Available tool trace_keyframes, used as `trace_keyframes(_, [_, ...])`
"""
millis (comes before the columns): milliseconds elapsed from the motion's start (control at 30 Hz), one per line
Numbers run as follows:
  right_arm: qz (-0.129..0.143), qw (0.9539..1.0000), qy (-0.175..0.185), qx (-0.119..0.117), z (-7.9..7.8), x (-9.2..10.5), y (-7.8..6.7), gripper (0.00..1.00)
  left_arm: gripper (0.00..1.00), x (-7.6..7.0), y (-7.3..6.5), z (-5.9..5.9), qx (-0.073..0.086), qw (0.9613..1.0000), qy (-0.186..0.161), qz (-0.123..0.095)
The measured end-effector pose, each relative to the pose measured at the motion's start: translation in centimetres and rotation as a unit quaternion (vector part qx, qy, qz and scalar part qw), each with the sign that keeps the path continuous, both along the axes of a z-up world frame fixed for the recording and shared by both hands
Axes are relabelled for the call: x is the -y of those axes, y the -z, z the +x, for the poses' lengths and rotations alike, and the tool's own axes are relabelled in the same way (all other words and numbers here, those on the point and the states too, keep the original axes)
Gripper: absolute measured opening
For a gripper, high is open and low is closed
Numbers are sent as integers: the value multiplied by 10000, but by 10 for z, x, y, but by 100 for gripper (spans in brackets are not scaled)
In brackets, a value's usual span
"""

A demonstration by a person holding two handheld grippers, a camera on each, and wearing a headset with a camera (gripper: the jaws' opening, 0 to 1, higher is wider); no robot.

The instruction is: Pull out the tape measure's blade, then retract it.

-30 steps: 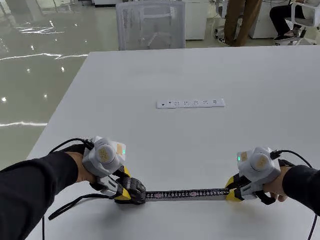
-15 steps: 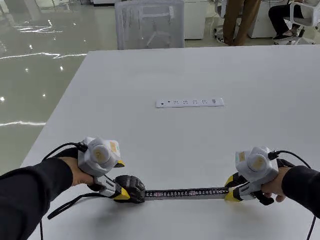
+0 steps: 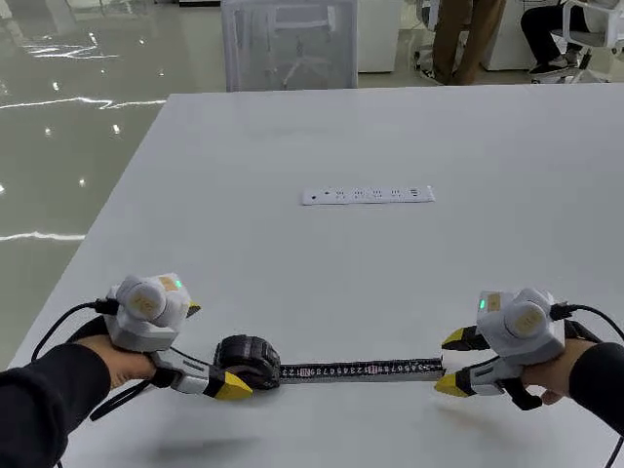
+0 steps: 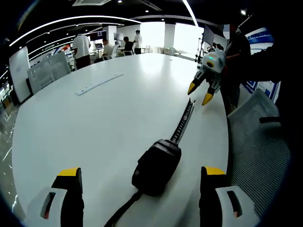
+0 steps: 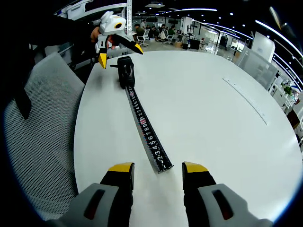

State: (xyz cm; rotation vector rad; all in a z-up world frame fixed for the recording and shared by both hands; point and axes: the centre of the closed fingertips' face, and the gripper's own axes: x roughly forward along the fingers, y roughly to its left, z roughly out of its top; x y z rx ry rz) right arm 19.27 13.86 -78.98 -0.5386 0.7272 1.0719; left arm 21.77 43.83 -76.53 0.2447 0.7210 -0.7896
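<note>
White table [image 3: 390,127], open office. Tape measure [image 3: 246,359] lies with blade [image 3: 361,370] extended. Left gripper [image 3: 213,349] and right gripper [image 3: 448,363] both gape wide, holding nothing.

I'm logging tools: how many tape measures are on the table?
1. The tape measure lies near the table's front edge, between the left gripper and the right gripper, its blade pulled out.

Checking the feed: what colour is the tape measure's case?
The case is black; clearest in the left gripper view.
</note>
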Motion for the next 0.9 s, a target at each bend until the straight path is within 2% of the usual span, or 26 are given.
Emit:
trace_keyframes(67, [128, 9997, 196, 58, 0, 3, -7, 41, 100, -2, -3, -2, 77, 9998, -101, -138])
trace_keyframes(100, [207, 9993, 289, 111, 0, 5, -10, 43, 100, -4, -5, -3, 165, 9996, -145, -184])
trace_keyframes(167, [224, 9989, 368, 208, -2, 10, -13, 46, 100, -7, -5, -8, 200, 9992, -237, -238])
trace_keyframes(200, [210, 9975, 500, 447, 0, 16, -16, 48, 100, -11, -5, -10, 209, 9987, -353, -316])
trace_keyframes(233, [204, 9968, 530, 571, -1, 19, -18, 51, 100, -14, -5, -12, 237, 9984, -388, -346])
trace_keyframes(267, [222, 9964, 577, 577, -7, 22, -19, 53, 100, -17, -8, -18, 281, 9978, -443, -395])
trace_keyframes(300, [234, 9962, 604, 579, -10, 24, -19, 55, 100, -17, -16, -21, 439, 9962, -476, -582])
trace_keyframes(333, [256, 9954, 695, 609, -14, 29, -20, 56, 98, -21, -25, -21, 695, 9935, -605, -663])
trace_keyframes(367, [292, 9946, 773, 626, -17, 32, -21, 56, 99, -26, -23, -27, 604, 9944, -647, -575])
trace_keyframes(467, [422, 9925, 974, 601, -26, 42, -25, 60, 100, -31, -25, -36, 465, 9923, -826, -792])
trace_keyframes(500, [449, 9921, 1019, 581, -29, 44, -26, 61, 100, -32, -25, -39, 446, 9926, -808, -792])
trace_keyframes(667, [545, 9878, 1314, 641, -41, 62, -30, 64, 100, -38, -20, -54, 420, 9928, -861, -718])
trace_keyframes(767, [555, 9863, 1437, 596, -46, 71, -24, 69, 100, -41, -17, -60, 506, 9919, -925, -704])
trace_keyframes(800, [539, 9864, 1427, 609, -49, 72, -23, 72, 100, -44, -17, -57, 595, 9911, -950, -724])
trace_keyframes(833, [521, 9864, 1426, 634, -50, 74, -22, 74, 100, -47, -16, -57, 607, 9904, -1005, -731])
trace_keyframes(900, [592, 9850, 1500, 613, -53, 77, -24, 79, 100, -52, -13, -60, 496, 9900, -1087, -757])
